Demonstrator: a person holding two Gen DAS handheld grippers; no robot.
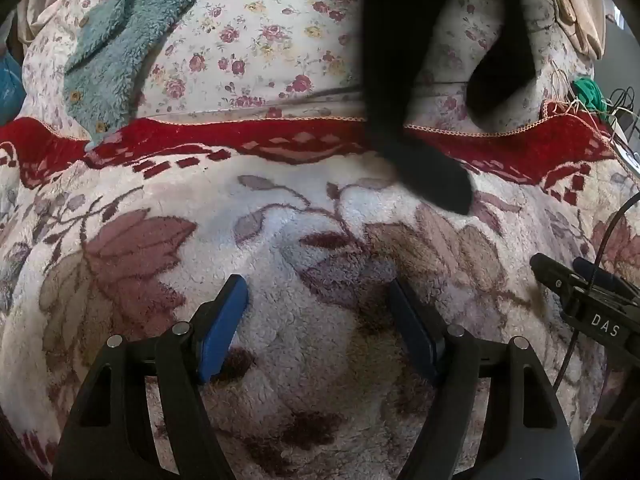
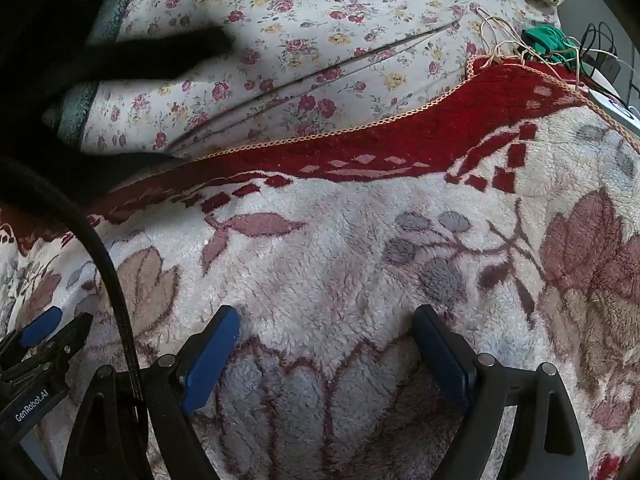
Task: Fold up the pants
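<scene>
Black pants lie on the bed, legs running from the far top down to a hem on the fleece blanket. They also show as a dark mass at the upper left of the right wrist view. My left gripper is open and empty, hovering over the blanket short of the pant hem. My right gripper is open and empty over the fleece blanket, to the right of the left one; its tip shows in the left wrist view.
A floral fleece blanket with a red border covers the near bed, a flowered sheet lies beyond. A teal fuzzy garment lies far left. Green cloth and cords sit at the far right edge. A black cable crosses left.
</scene>
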